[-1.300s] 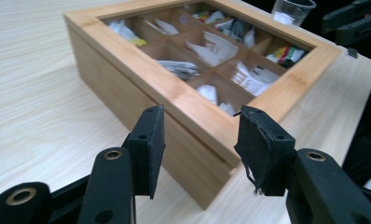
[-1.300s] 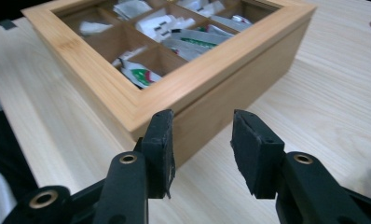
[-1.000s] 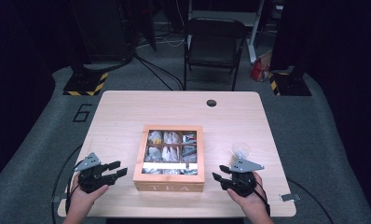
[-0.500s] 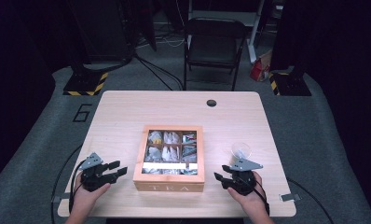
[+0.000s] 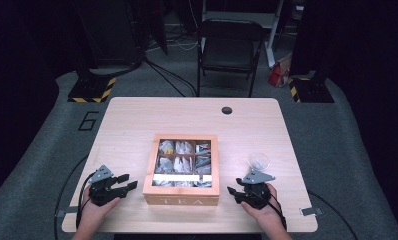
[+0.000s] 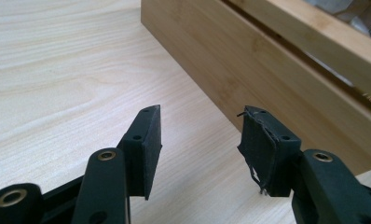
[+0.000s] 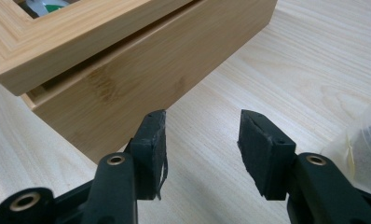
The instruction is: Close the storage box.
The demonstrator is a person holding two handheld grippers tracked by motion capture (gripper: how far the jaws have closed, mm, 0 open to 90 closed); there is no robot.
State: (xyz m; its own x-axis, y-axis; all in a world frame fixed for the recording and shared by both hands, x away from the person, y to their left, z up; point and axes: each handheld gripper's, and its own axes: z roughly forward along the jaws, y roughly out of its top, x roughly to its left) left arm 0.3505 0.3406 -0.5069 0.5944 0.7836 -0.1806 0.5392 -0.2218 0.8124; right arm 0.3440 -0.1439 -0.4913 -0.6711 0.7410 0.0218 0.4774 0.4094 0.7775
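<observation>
We cannot make out what the packets in the tea box (image 5: 181, 200) are; through its windowed lid they read as pale wrappers in separate compartments, and glare whitens the front row. In the left gripper view the box (image 6: 286, 79) is cut off at the upper right; in the right gripper view the box (image 7: 127, 60) runs off the top left, its lid resting on the body with a thin dark seam showing.

A clear plastic cup (image 5: 259, 161) stands just behind our right gripper (image 5: 235, 193), blurred at the edge of that gripper's own view (image 7: 360, 149). A black chair (image 5: 230, 47) stands beyond the table (image 5: 137, 120), which has a round hole (image 5: 227, 110) near its far edge.

The box sits at the table's near middle, between both grippers. Our left gripper (image 5: 128, 183) has just been opening, with nothing between its jaws (image 6: 200, 144); our right gripper's jaws (image 7: 202, 149) stand parted too, likewise empty. Both point at the box's sides without touching it.
</observation>
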